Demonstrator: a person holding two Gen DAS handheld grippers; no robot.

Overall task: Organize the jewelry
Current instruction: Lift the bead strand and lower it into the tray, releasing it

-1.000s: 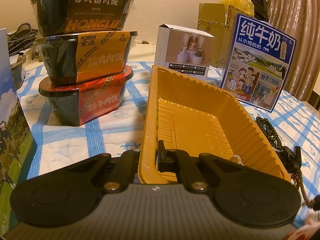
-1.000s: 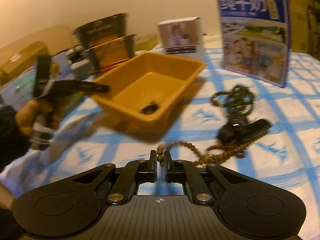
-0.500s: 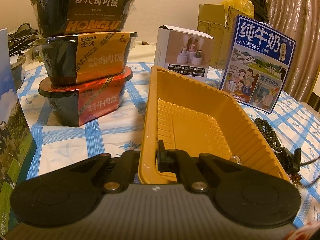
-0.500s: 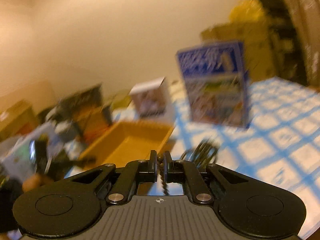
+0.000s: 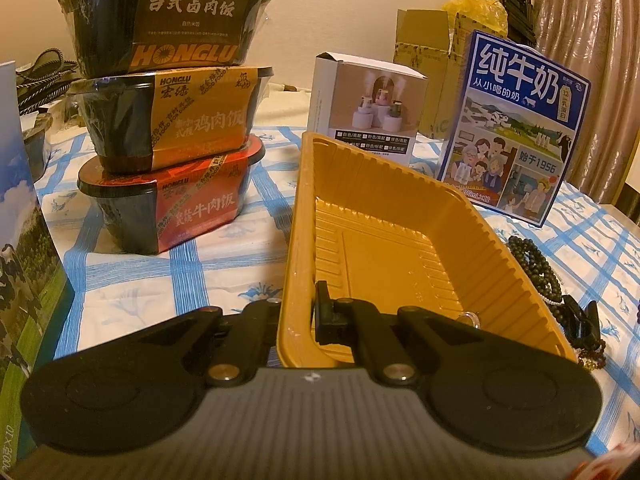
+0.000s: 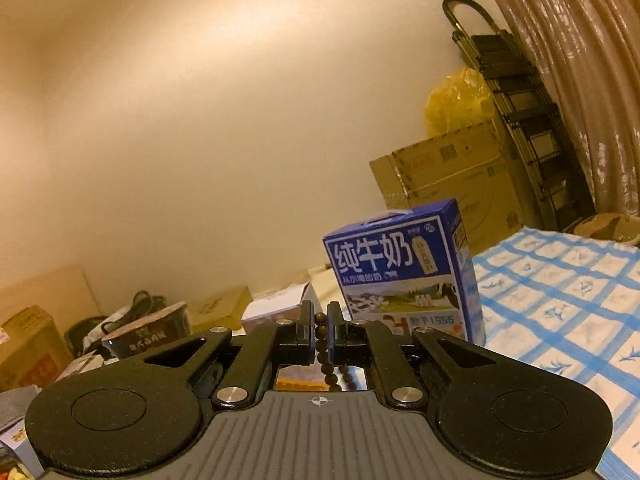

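The left gripper (image 5: 298, 314) is clamped on the near left rim of the yellow tray (image 5: 400, 248), one finger inside the wall and one outside. The tray sits on the table (image 5: 132, 276), which wears a blue-checked cloth, and a small clear ring (image 5: 469, 317) lies in the tray's near right corner. Just right of the tray, a dark bead string (image 5: 536, 260) lies on the cloth, and nearer still a black clip (image 5: 580, 320) rests among brown beads.

The right gripper (image 6: 320, 334) is raised and tilted up toward the wall, its fingers closed tight on a brown bead strand (image 6: 322, 344) that hangs down between them.

At the far side stand a blue milk carton (image 5: 516, 128) and a small white box (image 5: 366, 108); to the left, three meal bowls (image 5: 168, 120) are stacked.
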